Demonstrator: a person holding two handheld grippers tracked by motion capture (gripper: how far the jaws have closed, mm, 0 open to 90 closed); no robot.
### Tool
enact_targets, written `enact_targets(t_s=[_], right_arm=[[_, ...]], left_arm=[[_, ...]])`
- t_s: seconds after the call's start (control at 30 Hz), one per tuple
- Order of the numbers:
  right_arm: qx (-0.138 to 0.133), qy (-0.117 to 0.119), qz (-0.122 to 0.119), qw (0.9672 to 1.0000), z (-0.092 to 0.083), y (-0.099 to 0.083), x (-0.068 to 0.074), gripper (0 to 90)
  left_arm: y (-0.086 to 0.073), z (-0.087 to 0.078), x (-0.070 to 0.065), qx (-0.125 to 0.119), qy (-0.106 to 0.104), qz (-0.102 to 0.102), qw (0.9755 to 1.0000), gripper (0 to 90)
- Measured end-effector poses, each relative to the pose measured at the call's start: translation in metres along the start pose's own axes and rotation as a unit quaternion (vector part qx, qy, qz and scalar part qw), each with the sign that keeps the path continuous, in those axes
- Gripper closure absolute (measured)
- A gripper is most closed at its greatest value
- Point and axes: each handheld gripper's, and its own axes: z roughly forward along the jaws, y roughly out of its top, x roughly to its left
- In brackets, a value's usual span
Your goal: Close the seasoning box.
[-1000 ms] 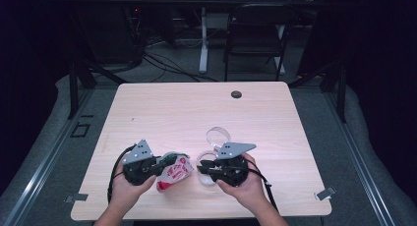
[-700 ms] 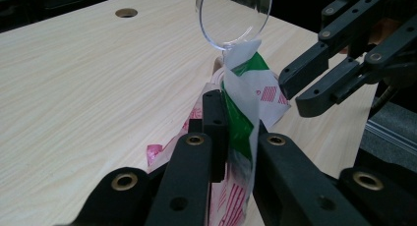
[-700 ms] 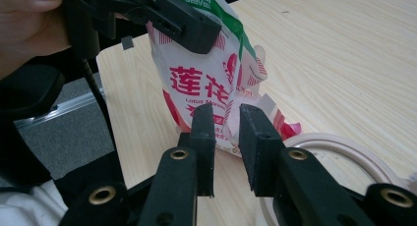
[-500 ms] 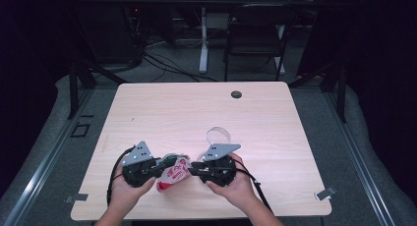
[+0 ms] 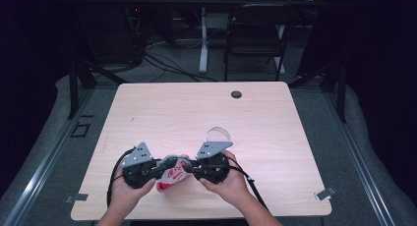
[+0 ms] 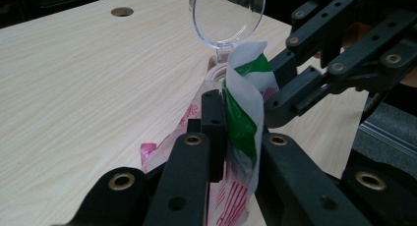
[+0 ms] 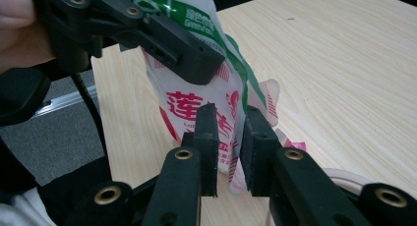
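Left gripper [image 6: 237,120]: clamped tight on the green-and-white top fold of the plastic bag [image 7: 192,105], holding it up off the table [image 5: 187,113] near the front edge, between the two hands. Right gripper [image 7: 230,115]: facing it from the other side, jaws just now closing, with a narrow gap left between the pads and the bag's red-printed film standing in that gap. No firm pinch to be seen there yet.

Likely trouble from here:

- Catching only a sliver of the film. Thin, slack, glossy stuff; slips out of the right pads as soon as the hands draw apart.
- Pinching both walls of the bag together instead of one. Keeps the mouth shut rather than opening it.
- Pulling too hard against the left clamp. Tears the film along the fold, or drags it free of the left pads and drops the bag onto the table.
- Knocking black jaw against black jaw. Very little room between the two tools, both crowded onto the same small stretch of film.
- Bumping the clear plastic cup [image 6: 227,14], which sits on the table just beyond the bag. Light enough to tip or skid at a stray nudge.

Safest, by this reading: closing fully on one layer before any pull.
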Motion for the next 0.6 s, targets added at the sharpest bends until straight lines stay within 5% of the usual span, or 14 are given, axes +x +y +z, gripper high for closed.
enact_targets(t_s=[0.6], right_arm=[[0.024, 0.0, -0.003, 0.9997, 0.019, 0.001, -0.003, 87.3]], left_arm=[[-0.001, 0.001, -0.001, -0.003, 0.0, -0.001, 1.0, 84.1]])
